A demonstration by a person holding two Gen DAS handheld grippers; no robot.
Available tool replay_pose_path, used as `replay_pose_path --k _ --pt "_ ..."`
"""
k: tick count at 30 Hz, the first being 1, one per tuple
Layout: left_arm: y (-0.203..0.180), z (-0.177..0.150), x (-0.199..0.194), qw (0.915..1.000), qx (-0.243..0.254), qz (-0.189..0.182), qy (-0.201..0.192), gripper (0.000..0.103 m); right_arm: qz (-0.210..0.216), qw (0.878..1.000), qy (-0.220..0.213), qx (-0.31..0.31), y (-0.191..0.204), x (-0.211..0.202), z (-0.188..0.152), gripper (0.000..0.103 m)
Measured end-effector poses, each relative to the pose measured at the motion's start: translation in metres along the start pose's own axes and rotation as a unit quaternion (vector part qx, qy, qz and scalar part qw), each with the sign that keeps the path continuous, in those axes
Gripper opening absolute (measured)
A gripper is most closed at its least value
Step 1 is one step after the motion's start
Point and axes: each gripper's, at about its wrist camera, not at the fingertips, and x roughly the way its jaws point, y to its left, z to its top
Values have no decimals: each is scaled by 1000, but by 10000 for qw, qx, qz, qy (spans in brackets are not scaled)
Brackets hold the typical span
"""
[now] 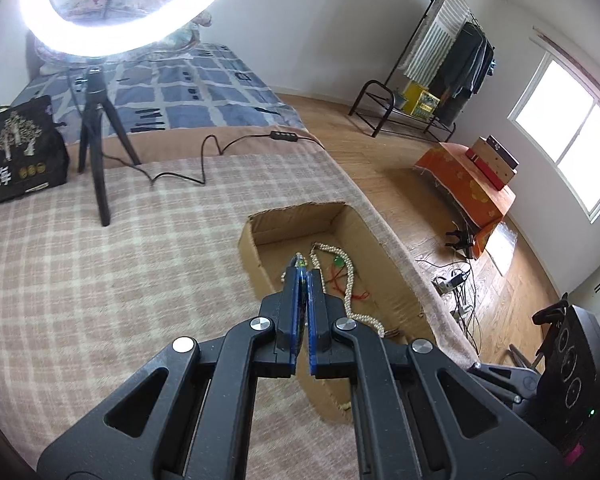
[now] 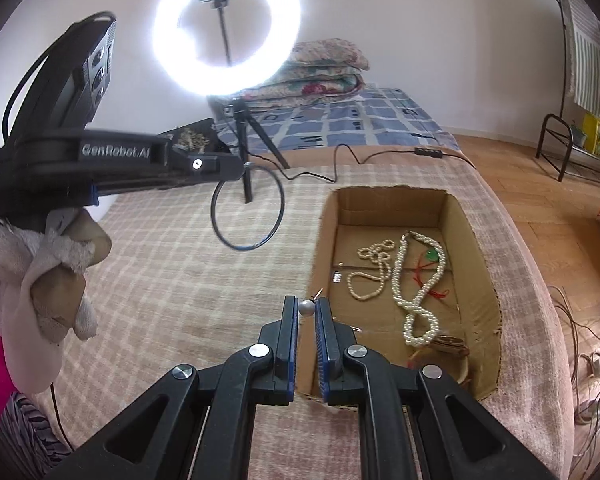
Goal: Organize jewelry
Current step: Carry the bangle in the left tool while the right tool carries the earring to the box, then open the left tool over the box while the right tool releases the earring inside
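On my left wrist camera, the left gripper (image 1: 303, 269) points down over the cardboard box (image 1: 396, 276) that sits at about four o'clock on the checked blanket (image 1: 112, 272). Its fingers are clenched tight, with a thin blue-green bit pinched at the tips; I cannot make out more of it here. Inside the box, just right of the tips, lies a thick pearl necklace (image 1: 350, 300) with a green pendant (image 1: 340, 262) and red cord. At eleven o'clock stands the ring light (image 1: 100, 40) on its black tripod, and a black bag (image 1: 18, 152) rests at nine o'clock.

On my right wrist camera, the right gripper (image 2: 307, 306) is closed on a small silver bead (image 2: 306, 308), with a thin pin showing just above it. It hangs over the near left corner of the box (image 2: 472, 232), which opens toward two o'clock. On the box floor I see a thin pearl strand (image 2: 370, 276), the thick pearl necklace (image 2: 418, 300) to its right, and the green pendant (image 2: 432, 256). At nine o'clock a hand (image 2: 56, 276) in a white fingerless glove carries the other gripper, from whose tip a dark thin hoop (image 2: 247, 206) hangs above the blanket (image 2: 180, 280). The ring light (image 2: 227, 28) glows at twelve o'clock.
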Motion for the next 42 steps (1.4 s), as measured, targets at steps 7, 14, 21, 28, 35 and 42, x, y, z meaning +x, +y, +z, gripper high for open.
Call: replay_pose_path --k 7,14,21,28,35,42 --pt "-8 15 33 10000 -3 12 87 1 -20 9997 83 230 -15 10 1 6" --pt "-11 26 58 9998 42 156 147 1 -32 9992 196 361 -25 25 2 6" --pt "-12 30 76 9989 164 369 253 1 -25 9985 368 394 -30 37 -2 7" --pt "-20 30 79 9983 314 443 222 1 -49 9983 446 381 -29 41 -5 7" --pt "-27 31 74 9977 454 487 153 1 -80 9984 432 346 -26 40 -4 25" --pt "-35 28 68 9964 615 575 122 38 -205 9990 343 200 -18 35 -5 72"
